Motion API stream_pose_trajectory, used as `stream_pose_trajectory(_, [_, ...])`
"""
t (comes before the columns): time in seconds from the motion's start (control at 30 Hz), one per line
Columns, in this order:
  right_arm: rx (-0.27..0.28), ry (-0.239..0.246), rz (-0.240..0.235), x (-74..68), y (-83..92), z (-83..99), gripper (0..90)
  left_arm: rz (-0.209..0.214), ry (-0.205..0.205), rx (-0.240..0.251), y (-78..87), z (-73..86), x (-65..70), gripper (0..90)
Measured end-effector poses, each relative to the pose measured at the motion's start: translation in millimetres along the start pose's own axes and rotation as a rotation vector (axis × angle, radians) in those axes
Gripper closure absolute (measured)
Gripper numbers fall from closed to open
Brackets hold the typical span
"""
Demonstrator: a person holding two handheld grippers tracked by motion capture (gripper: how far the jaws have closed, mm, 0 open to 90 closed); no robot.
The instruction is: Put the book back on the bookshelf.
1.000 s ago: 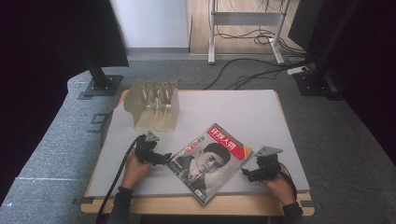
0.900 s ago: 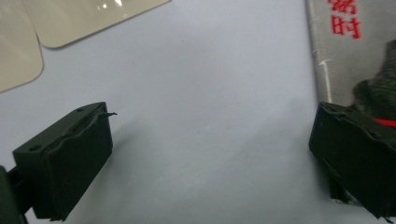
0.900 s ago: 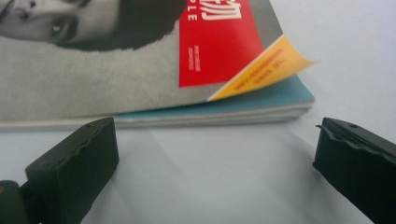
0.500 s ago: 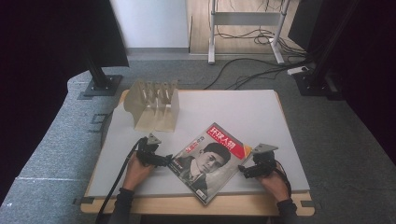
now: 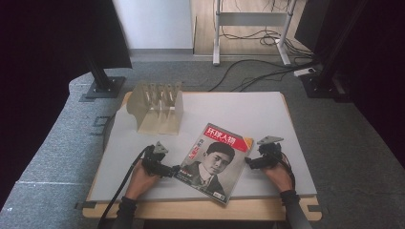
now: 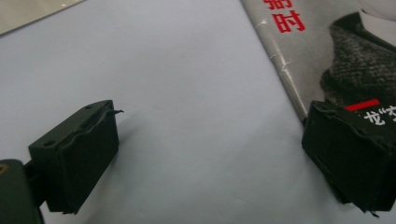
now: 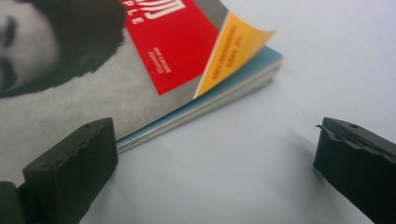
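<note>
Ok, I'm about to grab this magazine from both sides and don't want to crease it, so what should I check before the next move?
1. Left gripper open: ok, jaws stand wide apart in the left gripper view.
2. Right gripper open: ok, jaws wide apart in the right gripper view.
3. Magazine flat on the table: mostly ok, but its yellow cover corner curls upward.
4. Left jaws straddling the spine edge: not ok, one jaw overlaps the cover, the other sits on bare table.
5. Right jaws around the page edge: not ok, the edge lies beside one jaw.
6. Wooden rack out of the way: ok, it stands apart behind.
</note>
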State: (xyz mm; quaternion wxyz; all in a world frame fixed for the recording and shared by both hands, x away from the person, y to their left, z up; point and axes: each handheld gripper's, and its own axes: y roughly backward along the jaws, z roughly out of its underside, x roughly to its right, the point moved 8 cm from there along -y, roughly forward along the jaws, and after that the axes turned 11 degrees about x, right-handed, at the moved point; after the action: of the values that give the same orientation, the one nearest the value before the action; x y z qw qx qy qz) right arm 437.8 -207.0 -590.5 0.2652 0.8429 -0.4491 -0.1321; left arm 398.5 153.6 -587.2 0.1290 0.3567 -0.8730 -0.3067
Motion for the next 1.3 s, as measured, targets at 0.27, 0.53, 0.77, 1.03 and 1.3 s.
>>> stream_pose_trajectory(0.27, [-0.020,0.004,0.029,12.6,-19.6,-14.7,0.0,0.044,-0.040,-0.003,-0.8,0.3,16.5,0.0])
stream_pose_trajectory(0.53, [-0.016,-0.014,0.050,22.8,-40.3,-28.5,0.0,0.115,-0.087,0.003,-4.8,-3.1,36.2,0.0])
stream_pose_trajectory(0.77, [-0.016,-0.015,0.040,23.7,-50.5,-35.1,0.0,0.034,-0.029,0.017,-15.5,-11.6,11.4,0.0])
stream_pose_trajectory(1.03, [-0.015,-0.032,0.027,23.4,-57.3,-38.7,0.0,0.011,-0.030,0.016,-22.2,-16.8,14.7,0.0])
stream_pose_trajectory(1.3, [-0.014,-0.042,0.048,28.7,-68.0,-46.3,0.0,0.090,-0.078,0.012,-24.4,-17.6,45.6,0.0])
